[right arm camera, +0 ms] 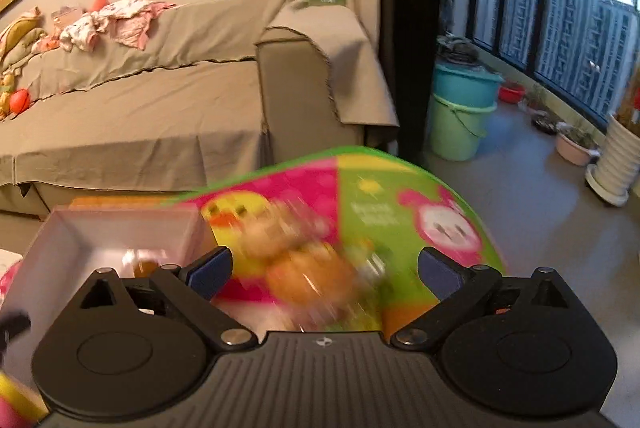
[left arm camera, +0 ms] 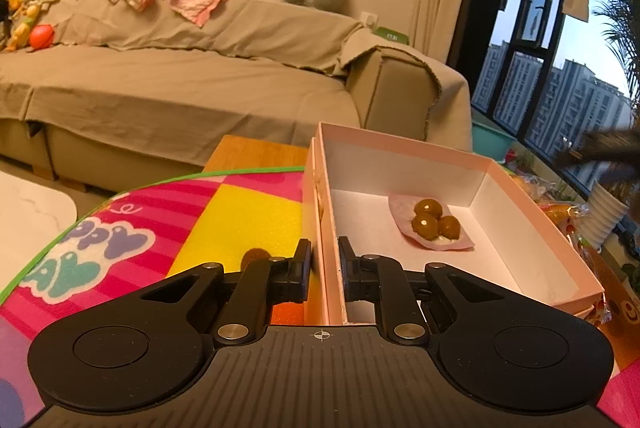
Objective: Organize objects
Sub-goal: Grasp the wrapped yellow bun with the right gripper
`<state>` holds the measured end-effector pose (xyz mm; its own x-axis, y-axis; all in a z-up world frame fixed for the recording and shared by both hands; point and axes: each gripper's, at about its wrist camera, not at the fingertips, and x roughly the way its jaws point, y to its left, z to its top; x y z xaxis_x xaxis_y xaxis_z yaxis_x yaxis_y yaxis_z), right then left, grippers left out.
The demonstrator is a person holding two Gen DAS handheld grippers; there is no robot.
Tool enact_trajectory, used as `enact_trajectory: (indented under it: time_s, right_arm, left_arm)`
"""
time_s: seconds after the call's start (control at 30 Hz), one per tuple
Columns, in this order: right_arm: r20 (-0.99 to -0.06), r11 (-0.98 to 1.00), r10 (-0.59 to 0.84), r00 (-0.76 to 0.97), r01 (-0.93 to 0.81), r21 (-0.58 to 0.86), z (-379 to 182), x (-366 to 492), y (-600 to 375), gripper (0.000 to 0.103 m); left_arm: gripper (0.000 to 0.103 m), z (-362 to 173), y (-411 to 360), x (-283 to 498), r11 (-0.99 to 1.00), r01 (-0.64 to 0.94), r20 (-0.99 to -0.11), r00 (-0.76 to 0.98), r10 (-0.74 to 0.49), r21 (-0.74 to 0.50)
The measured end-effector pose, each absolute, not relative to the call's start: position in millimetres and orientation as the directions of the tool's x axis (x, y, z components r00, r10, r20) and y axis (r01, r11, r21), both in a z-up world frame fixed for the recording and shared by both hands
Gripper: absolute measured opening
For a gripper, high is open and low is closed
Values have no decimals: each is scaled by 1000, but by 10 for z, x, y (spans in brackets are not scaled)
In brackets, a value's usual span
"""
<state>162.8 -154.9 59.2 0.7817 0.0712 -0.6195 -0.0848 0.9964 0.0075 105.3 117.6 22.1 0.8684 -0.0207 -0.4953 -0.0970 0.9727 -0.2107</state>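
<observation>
A pink open box stands on a colourful play mat. Inside lies a clear packet of three brown balls. My left gripper is shut on the box's left wall, one finger outside and one inside. In the right wrist view my right gripper is open and empty above blurred orange-brown snack packets on the mat. The box shows at the left there. More snack packets lie right of the box.
A covered sofa with clothes and toys stands behind the mat. A white table corner is at the left. Stacked teal and green buckets, plant pots and a window wall are at the right.
</observation>
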Motion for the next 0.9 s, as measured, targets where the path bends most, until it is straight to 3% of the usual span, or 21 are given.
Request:
enact_trajectory:
  time_s: [0.13,0.3,0.33,0.4,0.47,0.6,0.9]
  right_arm:
    - [-644,993,66,762,-116,-36,574,2096,-1192,100]
    - [-731,996,90,677,-43,82,361,2511,-1138,90]
    - [-742,995,96,663,-35,98,314,2540,-1159,87]
    - [-764,993,113,635,-40,113,231,2542,-1191,65]
    - [-773,992,127,621,-61,114,189,2481,-1212,63]
    - [-754,990,140,641,-104,95,311,2274,-1266,47]
    - [-675,984,179,716,-121,134,742,1440,-1641,43]
  left_arm:
    - [16,219,1175,1053,973,-97,-495,869,-21,-211]
    - [16,211,1175,1055,973,-96,-495,869,-22,-212]
    - [16,211,1176,1055,973,-96,-495,868,-22,-212]
    - [16,211,1176,1054,972,-96,-495,869,-22,-213]
    - [16,210,1176,1054,972,-96,-495,869,-22,-212]
    - [16,211,1174,1059,973,-96,-495,869,-21,-211]
    - [16,211,1175,1062,973,-96,-494,869,-22,-211]
